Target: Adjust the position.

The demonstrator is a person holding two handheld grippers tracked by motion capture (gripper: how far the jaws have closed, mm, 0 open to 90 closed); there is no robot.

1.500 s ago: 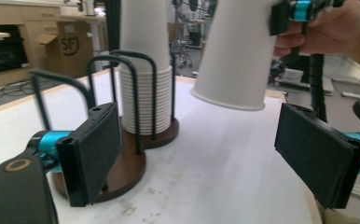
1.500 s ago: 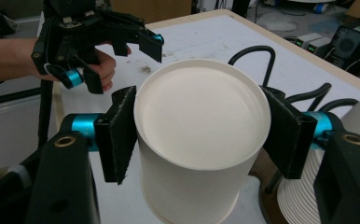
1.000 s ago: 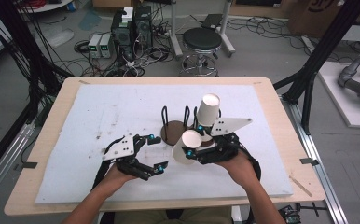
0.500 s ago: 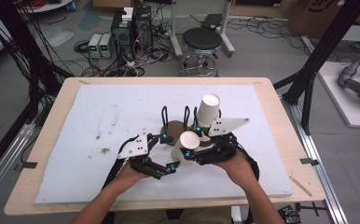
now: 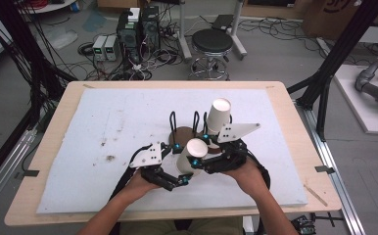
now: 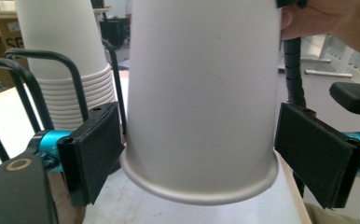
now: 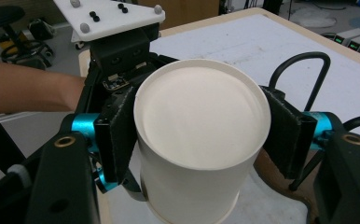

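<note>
A white paper cup [image 5: 196,149] is held base-up over the mat, and my right gripper [image 5: 200,156] is shut on it. In the right gripper view the cup [image 7: 199,135] faces me with its base, a pad pressing each side. My left gripper [image 5: 181,177] reaches in from the left, open. Its pads [image 6: 96,149] stand either side of the cup [image 6: 201,93] near the rolled rim, with a gap on the right side. A stack of cups [image 5: 219,115] leans on a black wire rack [image 5: 173,122] just behind.
The rack has a round brown base [image 5: 182,133] and several wire loops [image 6: 71,74]. A white foam mat [image 5: 104,127] covers the wooden table [image 5: 55,132]. Beyond the far edge stand a stool [image 5: 211,41] and electronics boxes on the floor.
My left gripper has moved right, up to the cup, and its jaws now stand around it. The right gripper and the cup have barely shifted.
</note>
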